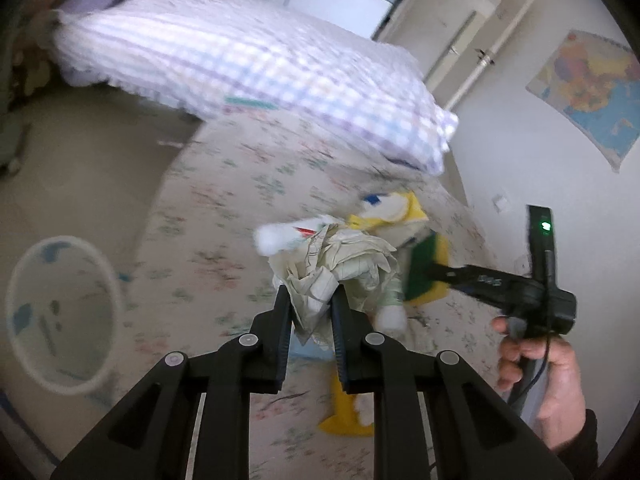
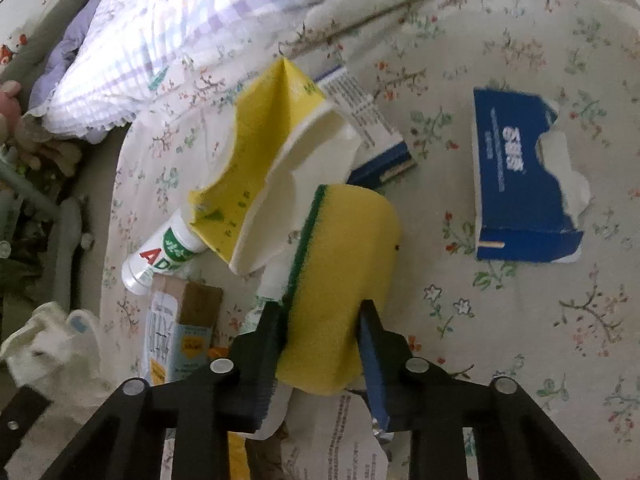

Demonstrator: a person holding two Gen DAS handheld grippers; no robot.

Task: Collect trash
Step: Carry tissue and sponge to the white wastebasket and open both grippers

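My left gripper [image 1: 310,298] is shut on a crumpled ball of paper [image 1: 340,264] and holds it above the floral bed sheet [image 1: 224,208]. My right gripper [image 2: 320,312] is shut on a yellow sponge with a green scouring side [image 2: 344,272]; it also shows in the left wrist view [image 1: 424,276]. On the sheet lie a torn yellow paper cup [image 2: 276,168], a white bottle with green and red print [image 2: 160,256], a torn blue box [image 2: 524,184], a small carton [image 2: 180,332] and printed paper [image 2: 352,432].
A round white bin with a liner [image 1: 60,316] stands on the floor left of the bed. A checked pillow [image 1: 248,64] lies at the head of the bed. A wall with a map [image 1: 592,88] is on the right.
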